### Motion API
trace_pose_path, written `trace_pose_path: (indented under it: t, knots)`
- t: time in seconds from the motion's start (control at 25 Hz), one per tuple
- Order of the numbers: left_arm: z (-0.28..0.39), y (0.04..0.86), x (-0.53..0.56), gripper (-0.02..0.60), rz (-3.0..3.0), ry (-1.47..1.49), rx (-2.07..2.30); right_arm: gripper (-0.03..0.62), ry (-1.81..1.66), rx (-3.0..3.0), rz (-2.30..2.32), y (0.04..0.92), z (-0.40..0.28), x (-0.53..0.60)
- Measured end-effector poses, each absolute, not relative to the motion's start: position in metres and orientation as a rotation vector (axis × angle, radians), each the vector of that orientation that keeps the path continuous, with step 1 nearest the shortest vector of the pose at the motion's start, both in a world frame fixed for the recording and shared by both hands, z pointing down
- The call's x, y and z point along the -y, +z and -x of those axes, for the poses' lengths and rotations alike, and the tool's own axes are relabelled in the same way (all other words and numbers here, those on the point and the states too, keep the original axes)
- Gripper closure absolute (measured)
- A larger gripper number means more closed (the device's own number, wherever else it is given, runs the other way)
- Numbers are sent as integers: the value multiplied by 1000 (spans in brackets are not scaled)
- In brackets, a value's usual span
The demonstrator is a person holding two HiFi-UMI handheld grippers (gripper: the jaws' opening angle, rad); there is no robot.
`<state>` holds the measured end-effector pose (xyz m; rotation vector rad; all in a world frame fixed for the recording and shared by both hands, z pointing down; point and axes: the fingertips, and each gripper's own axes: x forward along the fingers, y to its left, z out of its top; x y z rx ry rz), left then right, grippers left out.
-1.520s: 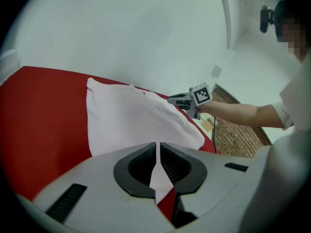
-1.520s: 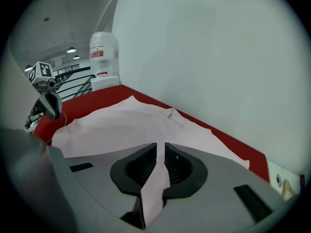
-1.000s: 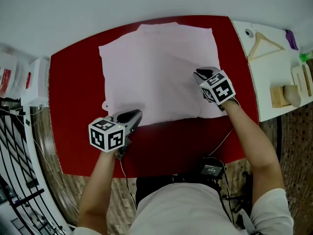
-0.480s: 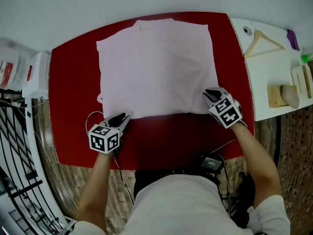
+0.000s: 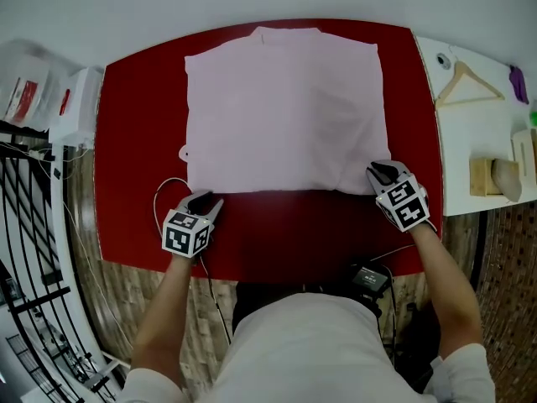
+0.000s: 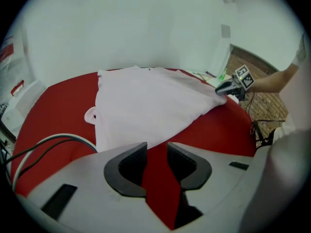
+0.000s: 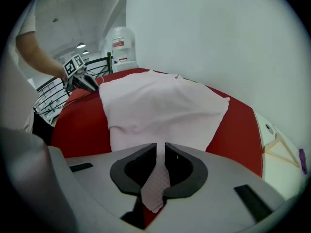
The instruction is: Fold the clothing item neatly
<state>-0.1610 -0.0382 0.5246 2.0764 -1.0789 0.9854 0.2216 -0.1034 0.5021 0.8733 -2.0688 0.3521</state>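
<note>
pink garment (image 5: 285, 116) laid down from a fold; left gripper (image 5: 204, 200) jaws just opening, empty; right gripper (image 5: 379, 171) pinches near corner, release likely next

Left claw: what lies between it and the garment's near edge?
Only bare red table, seen in the left gripper view. The left claw has just been opening; its jaws stand apart with only table between them, the garment just beyond.

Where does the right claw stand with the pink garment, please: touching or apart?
Touching. The right gripper view shows the right claw shut on a corner of the pink garment, fabric pinched between its jaws.
</note>
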Motion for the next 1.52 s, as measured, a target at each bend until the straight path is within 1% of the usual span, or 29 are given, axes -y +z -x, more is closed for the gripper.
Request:
trace_pose_path:
  t: [0.2, 0.36, 0.48, 0.76, 0.92, 1.08, 1.2, 1.24, 1.32, 1.4, 1.44, 1.52]
  knots:
    - [181, 528, 33, 465, -2081, 1091, 1128, 560, 323, 2079, -864, 500, -221, 98]
    - [201, 531, 34, 452, -2129, 1249, 1155, 557, 258, 2065, -863, 499, -223, 90]
    - [216, 534, 38, 440, -2174, 1334, 1187, 520, 184, 2013, -827, 501, -226, 75]
    - [223, 542, 37, 417, -2311, 1505, 1076, 480, 15, 1881, -744, 510, -227, 46]
    - [219, 542, 39, 417, -2360, 1542, 1017, 446, -71, 1804, -667, 519, -232, 36]
    - [217, 544, 42, 417, -2351, 1548, 956, 445, -65, 1749, -680, 528, -244, 38]
    - [217, 548, 43, 419, -2311, 1476, 915, 447, -19, 1745, -719, 532, -251, 43]
    - [217, 549, 43, 422, -2298, 1441, 903, 448, -1, 1751, -728, 533, -252, 44]
    - [218, 548, 42, 461, -2270, 1387, 895, 461, 21, 1760, -745, 532, -251, 45]
    - [223, 548, 42, 568, -2236, 1375, 915, 512, 23, 1759, -760, 530, -253, 46]
    - [225, 549, 42, 568, -2224, 1374, 922, 532, 23, 1757, -767, 528, -255, 46]
    - [229, 550, 42, 572, -2213, 1381, 925, 543, 19, 1754, -775, 527, -258, 47]
